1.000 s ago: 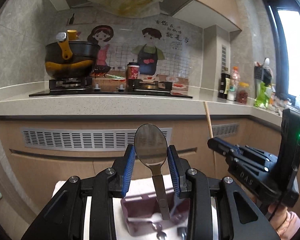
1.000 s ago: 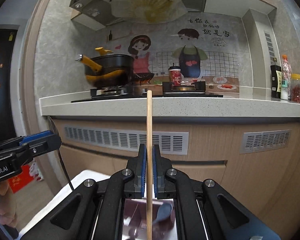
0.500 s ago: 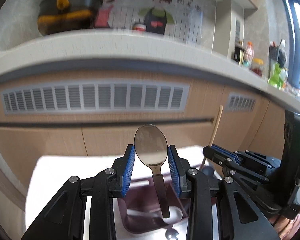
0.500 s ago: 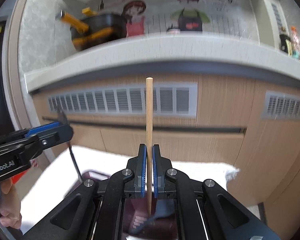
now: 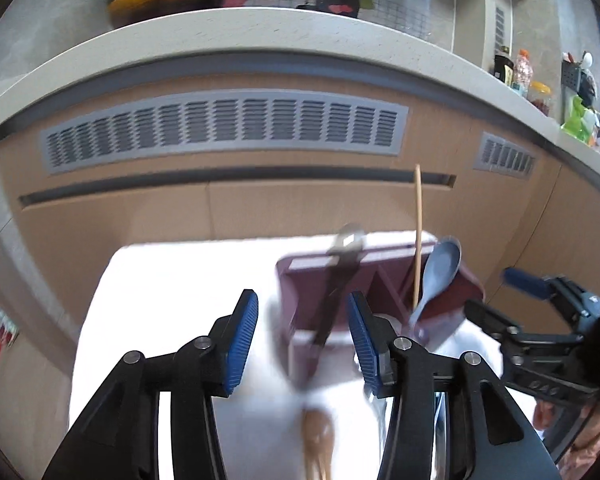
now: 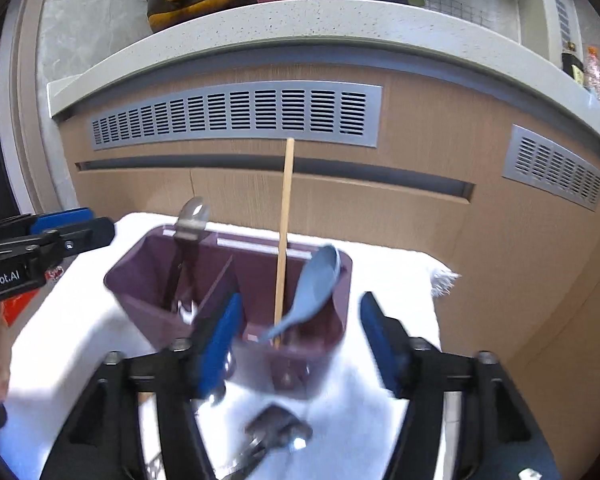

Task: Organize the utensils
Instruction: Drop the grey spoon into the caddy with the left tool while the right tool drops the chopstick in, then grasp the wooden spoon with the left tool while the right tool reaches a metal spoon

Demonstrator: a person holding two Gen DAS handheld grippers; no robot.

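Note:
A purple utensil holder (image 6: 148,280) with a divider stands on a white towel (image 6: 388,268). A metal spoon (image 6: 188,224) leans in its left compartment. A wooden chopstick (image 6: 285,216) and a blue spoon (image 6: 312,288) stand in its right compartment. My right gripper (image 6: 302,344) is open and empty just in front of the holder. My left gripper (image 5: 302,340) is open and empty, with the holder (image 5: 300,276), metal spoon (image 5: 346,244), chopstick (image 5: 418,232) and blue spoon (image 5: 440,272) ahead of it.
A brown spoon (image 5: 318,436) lies on the towel (image 5: 172,280) below my left gripper. Blurred metal utensils (image 6: 276,432) lie on the towel near my right gripper. Wooden cabinets (image 6: 420,160) and a counter edge (image 6: 300,20) rise behind the table.
Both grippers opened and let go: the metal spoon now stands in the left compartment and the chopstick in the right. Both grippers drew back and tilted down.

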